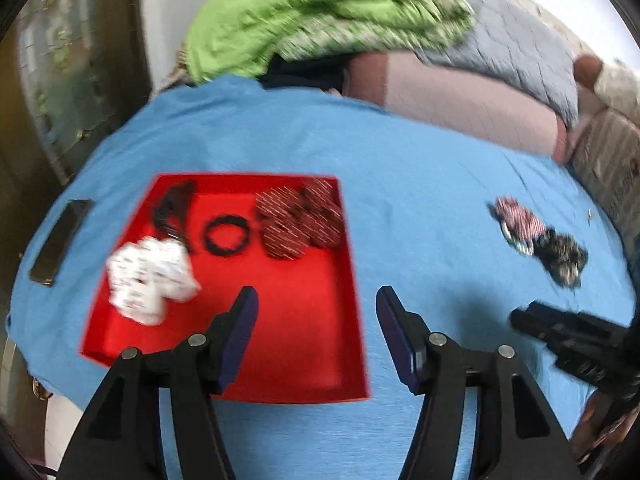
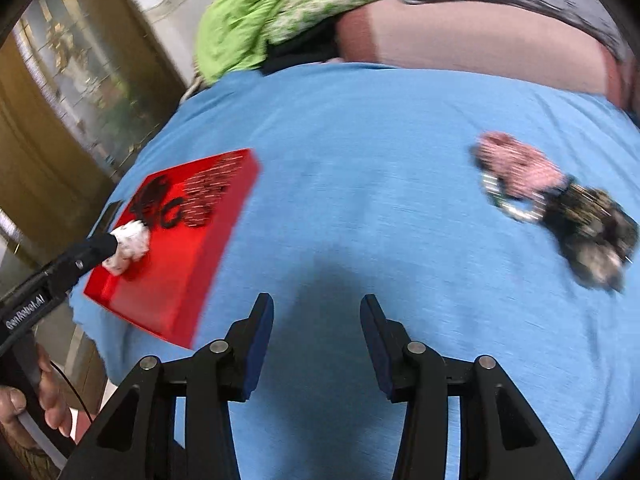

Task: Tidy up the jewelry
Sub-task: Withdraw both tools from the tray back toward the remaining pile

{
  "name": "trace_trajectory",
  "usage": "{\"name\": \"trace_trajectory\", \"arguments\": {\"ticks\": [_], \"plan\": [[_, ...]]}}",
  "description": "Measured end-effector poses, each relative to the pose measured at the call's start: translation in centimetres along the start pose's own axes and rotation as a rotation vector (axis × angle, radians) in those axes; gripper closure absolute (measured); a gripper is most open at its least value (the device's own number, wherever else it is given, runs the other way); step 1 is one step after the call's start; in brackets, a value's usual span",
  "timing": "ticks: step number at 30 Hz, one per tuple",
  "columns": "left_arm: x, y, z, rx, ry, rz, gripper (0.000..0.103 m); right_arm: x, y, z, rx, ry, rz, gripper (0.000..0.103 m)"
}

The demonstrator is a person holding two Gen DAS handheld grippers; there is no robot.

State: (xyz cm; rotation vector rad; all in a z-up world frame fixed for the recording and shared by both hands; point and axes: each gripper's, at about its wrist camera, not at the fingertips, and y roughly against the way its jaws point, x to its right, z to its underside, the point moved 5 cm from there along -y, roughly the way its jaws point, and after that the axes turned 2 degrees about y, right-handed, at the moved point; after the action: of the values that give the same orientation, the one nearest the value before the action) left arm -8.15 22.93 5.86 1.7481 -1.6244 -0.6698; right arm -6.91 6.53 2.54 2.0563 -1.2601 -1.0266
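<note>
A red tray (image 1: 288, 344) lies on the blue cloth (image 1: 420, 208). It holds a white scrunchie (image 1: 150, 276), a black hair tie (image 1: 225, 235), a black clip (image 1: 172, 208) and dark red striped scrunchies (image 1: 300, 220). My left gripper (image 1: 316, 304) is open and empty above the tray's near right part. A pink striped scrunchie (image 2: 516, 170), a beaded bracelet (image 2: 516, 208) and a dark patterned scrunchie (image 2: 592, 236) lie on the cloth at right. My right gripper (image 2: 316, 312) is open and empty over bare cloth, between the tray (image 2: 168, 280) and those pieces.
A dark phone (image 1: 60, 240) lies on the cloth left of the tray. A green blanket (image 1: 288, 16), a grey quilt (image 1: 520, 48) and a pink pillow (image 1: 460, 108) pile up behind. A wooden cabinet (image 2: 48, 120) stands at left.
</note>
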Motion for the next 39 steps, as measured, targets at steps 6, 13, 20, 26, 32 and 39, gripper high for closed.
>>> {"name": "trace_trajectory", "arguments": {"ticks": [6, 13, 20, 26, 32, 39], "plan": [[4.2, -3.5, 1.5, -0.081, -0.099, -0.002, 0.055, 5.7, 2.5, 1.4, 0.022, -0.108, 0.036, 0.052], [5.2, -4.2, 2.9, -0.109, -0.18, -0.145, 0.083, 8.8, 3.7, 2.5, 0.037, -0.174, 0.042, 0.052], [3.4, -3.7, 5.7, -0.164, -0.137, -0.108, 0.09, 10.4, 4.7, 3.4, 0.047, -0.206, 0.044, 0.052], [3.3, -0.8, 6.7, -0.135, -0.147, -0.051, 0.09, 12.5, 6.0, 4.8, 0.048, -0.238, 0.066, 0.052], [5.8, 4.8, 4.1, 0.011, -0.203, 0.03, 0.083, 16.2, 8.4, 5.2, 0.093, -0.295, 0.112, 0.045], [14.1, 2.7, -1.4, 0.046, -0.246, 0.179, 0.048, 20.7, 9.4, 4.1, 0.137, -0.37, 0.171, 0.041]]}}
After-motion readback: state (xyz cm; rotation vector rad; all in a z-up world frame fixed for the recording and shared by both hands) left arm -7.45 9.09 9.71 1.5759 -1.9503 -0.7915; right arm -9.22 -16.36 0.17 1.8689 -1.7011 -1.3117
